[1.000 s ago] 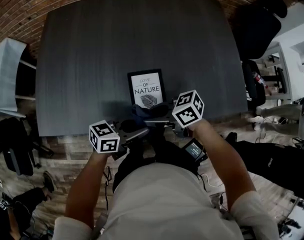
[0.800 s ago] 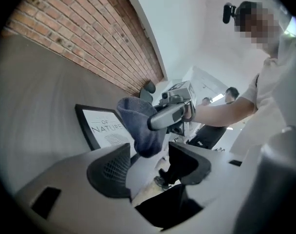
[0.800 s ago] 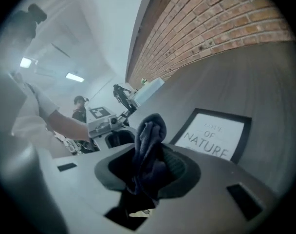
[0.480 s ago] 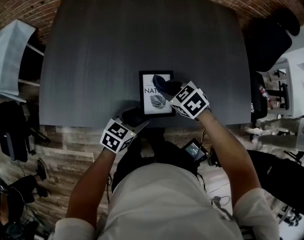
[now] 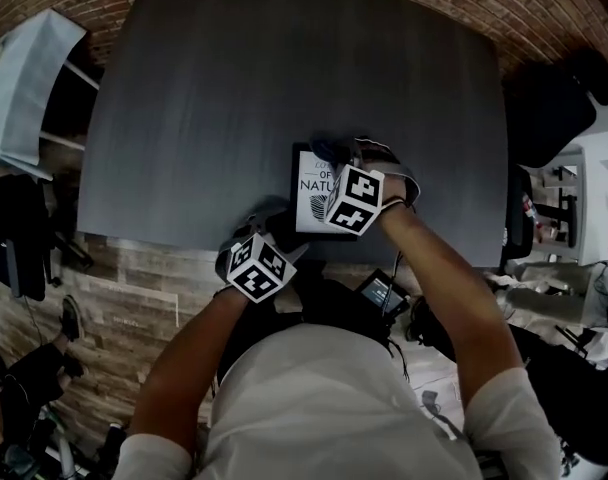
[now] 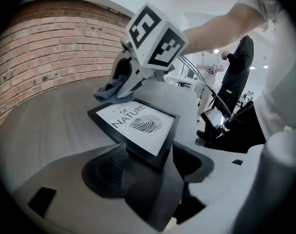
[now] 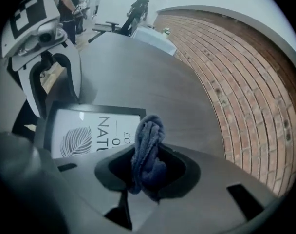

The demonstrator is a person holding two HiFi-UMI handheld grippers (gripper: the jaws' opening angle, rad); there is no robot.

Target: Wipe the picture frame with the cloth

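Picture frame (image 5: 312, 183) flat on worktop (image 5: 234, 88), near the front edge
Right gripper (image 7: 148, 167) fingers pinch the soft, bunched cloth (image 7: 148, 140); left gripper (image 6: 148, 165) fingers, just opening, stand spread about the frame's corner. Frame likely light, stiff, slippery: steady by its rim

Our black rectangular picture frame (image 5: 309, 196) lies flat near the front edge of the dark grey counter (image 5: 234, 98). The blue cloth (image 7: 148, 145) in our right gripper (image 7: 148, 167) is at its far edge; our left gripper (image 6: 152, 158) flanks its near corner.
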